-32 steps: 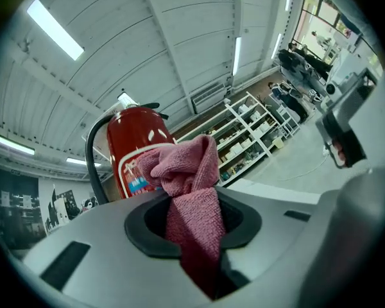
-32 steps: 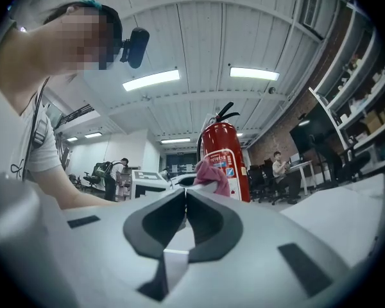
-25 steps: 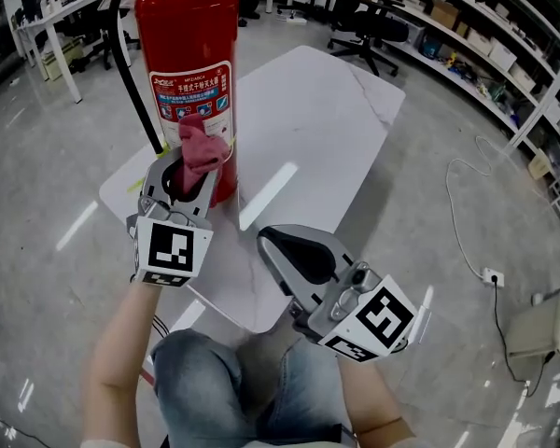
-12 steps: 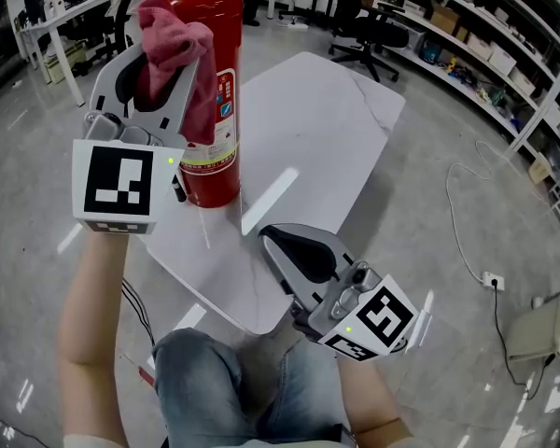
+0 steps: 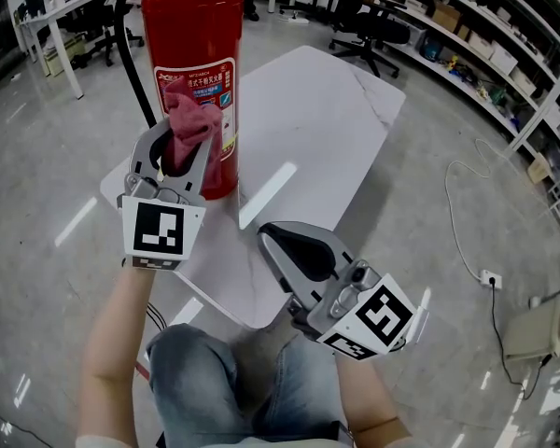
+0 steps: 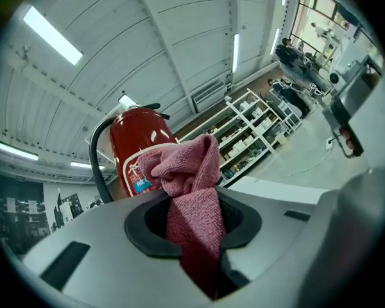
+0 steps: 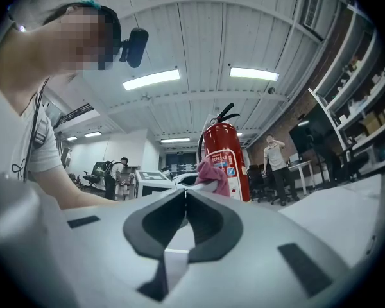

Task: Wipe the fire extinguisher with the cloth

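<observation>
A red fire extinguisher with a black hose stands upright on the white table at its near left part. My left gripper is shut on a bunched pink cloth, whose top presses against the extinguisher's label at mid height. In the left gripper view the cloth sticks up between the jaws with the extinguisher right behind it. My right gripper hovers over the table's near edge, jaws shut and holding nothing. The right gripper view shows the extinguisher and cloth ahead.
Office chairs and shelving stand beyond the table. A white desk stands at the far left. A cable and power strip lie on the floor at right. A person stands in the background.
My left gripper, raised near the extinguisher's top half a second ago, has come back down with the cloth to the label's height. The right gripper has stayed put.
</observation>
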`<action>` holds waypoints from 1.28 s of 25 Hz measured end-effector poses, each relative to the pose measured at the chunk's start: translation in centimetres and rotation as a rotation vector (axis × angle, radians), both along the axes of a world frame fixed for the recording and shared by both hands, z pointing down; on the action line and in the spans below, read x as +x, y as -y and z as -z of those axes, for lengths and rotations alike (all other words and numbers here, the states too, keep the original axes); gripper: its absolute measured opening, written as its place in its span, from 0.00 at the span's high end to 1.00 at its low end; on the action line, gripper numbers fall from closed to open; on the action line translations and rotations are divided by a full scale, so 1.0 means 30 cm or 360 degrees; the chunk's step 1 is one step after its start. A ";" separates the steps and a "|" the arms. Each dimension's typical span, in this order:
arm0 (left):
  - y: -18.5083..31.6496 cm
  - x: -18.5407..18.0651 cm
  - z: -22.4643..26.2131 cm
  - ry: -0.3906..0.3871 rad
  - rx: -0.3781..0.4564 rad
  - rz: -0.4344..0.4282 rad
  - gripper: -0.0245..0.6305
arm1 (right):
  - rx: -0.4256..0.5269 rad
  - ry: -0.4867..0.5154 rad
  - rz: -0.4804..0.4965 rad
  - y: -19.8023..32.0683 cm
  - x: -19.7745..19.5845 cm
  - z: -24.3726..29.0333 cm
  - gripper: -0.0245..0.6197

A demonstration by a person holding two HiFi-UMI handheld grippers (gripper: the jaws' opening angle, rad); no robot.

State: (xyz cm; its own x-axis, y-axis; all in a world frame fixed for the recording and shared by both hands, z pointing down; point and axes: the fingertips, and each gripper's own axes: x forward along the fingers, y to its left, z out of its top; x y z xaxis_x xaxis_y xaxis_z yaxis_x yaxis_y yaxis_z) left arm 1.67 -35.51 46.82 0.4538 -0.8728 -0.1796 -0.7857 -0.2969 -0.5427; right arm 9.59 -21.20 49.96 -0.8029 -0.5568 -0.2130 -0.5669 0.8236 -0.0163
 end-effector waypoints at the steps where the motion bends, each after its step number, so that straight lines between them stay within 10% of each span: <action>1: 0.000 0.000 -0.020 0.0010 -0.0019 0.0004 0.80 | -0.0001 0.0001 0.0002 -0.003 0.000 -0.001 0.94; 8: 0.013 -0.005 -0.190 0.0170 -0.0147 0.0050 0.80 | -0.0007 0.0011 -0.0005 -0.012 0.011 -0.009 0.94; 25: -0.208 -0.077 0.031 -0.0270 -0.0249 -0.0433 0.80 | 0.0009 -0.0078 0.0050 0.037 -0.057 -0.024 0.94; 32: -0.160 -0.185 -0.011 -0.0394 -0.0512 -0.0546 0.80 | -0.0080 -0.0091 0.0074 0.224 -0.198 0.031 0.94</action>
State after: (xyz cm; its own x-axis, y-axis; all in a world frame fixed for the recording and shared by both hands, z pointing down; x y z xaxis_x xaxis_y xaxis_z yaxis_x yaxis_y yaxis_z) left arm -3.87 -30.71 47.15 0.7011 -0.7101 -0.0654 -0.7071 -0.6805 -0.1922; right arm 3.65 -27.92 49.02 -0.8382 -0.5274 -0.1391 -0.5291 0.8481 -0.0272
